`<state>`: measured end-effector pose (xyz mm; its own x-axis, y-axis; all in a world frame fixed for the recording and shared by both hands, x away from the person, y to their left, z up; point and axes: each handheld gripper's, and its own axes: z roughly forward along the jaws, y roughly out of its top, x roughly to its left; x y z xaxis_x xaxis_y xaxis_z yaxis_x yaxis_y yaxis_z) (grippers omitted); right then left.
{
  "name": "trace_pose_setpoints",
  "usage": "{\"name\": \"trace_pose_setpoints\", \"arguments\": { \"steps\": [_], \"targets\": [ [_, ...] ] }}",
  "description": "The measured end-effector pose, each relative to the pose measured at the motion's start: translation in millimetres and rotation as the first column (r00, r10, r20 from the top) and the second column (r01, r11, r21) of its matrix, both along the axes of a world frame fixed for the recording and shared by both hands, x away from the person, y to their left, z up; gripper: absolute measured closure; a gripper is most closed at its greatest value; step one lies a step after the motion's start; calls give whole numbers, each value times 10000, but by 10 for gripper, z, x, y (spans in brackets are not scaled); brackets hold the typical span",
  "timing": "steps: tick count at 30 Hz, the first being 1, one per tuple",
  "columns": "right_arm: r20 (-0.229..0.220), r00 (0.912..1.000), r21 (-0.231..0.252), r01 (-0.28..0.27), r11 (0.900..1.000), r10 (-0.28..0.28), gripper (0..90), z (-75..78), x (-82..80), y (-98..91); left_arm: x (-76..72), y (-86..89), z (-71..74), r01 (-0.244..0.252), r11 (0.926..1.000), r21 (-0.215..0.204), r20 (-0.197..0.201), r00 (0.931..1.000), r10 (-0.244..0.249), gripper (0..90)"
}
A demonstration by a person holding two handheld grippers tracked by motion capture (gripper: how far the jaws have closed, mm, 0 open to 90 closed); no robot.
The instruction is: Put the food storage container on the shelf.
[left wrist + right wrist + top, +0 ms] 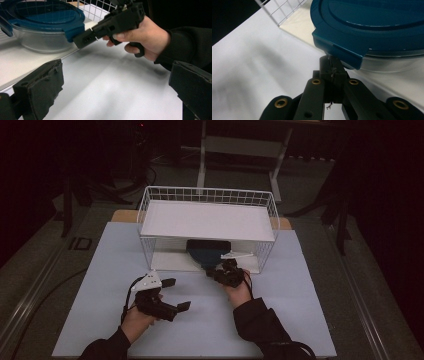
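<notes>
I see right gripper (221, 269) fingers clenched, tips at blue lid tab (342, 53) of glass container (42, 40) under wire basket (150, 200). Left gripper (176, 294) fingers released over counter (300, 320).

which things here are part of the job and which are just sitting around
In the job: container with blue lid, right gripper closed at its lid tab, wire basket shelf it sits under.
Sitting around: open left gripper, frame behind the table.
</notes>
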<state>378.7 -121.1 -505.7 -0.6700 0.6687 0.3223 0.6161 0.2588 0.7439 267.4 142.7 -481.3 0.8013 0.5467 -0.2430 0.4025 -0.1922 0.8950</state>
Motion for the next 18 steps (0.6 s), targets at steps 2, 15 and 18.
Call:
{"name": "trace_pose_setpoints", "arguments": {
  "steps": [2, 15, 18],
  "targets": [
    [-7, 10000, 10, 71, 10000, -71, 899, 2, 33, -4, 1, 1, -1, -2, 10000, 38, -17, 10000, 2, 0],
    [59, 9998, 420, -193, 9989, 190, 822, 7, 39, -27, -4, -7, 10, 34, 9999, 106, 29, 10000, -34, 0],
    [210, 9987, 608, -481, 9970, 469, 704, 29, -60, -49, -12, 0, 30, 16, 10000, 58, 70, 10000, -16, 0]
  ]
}}
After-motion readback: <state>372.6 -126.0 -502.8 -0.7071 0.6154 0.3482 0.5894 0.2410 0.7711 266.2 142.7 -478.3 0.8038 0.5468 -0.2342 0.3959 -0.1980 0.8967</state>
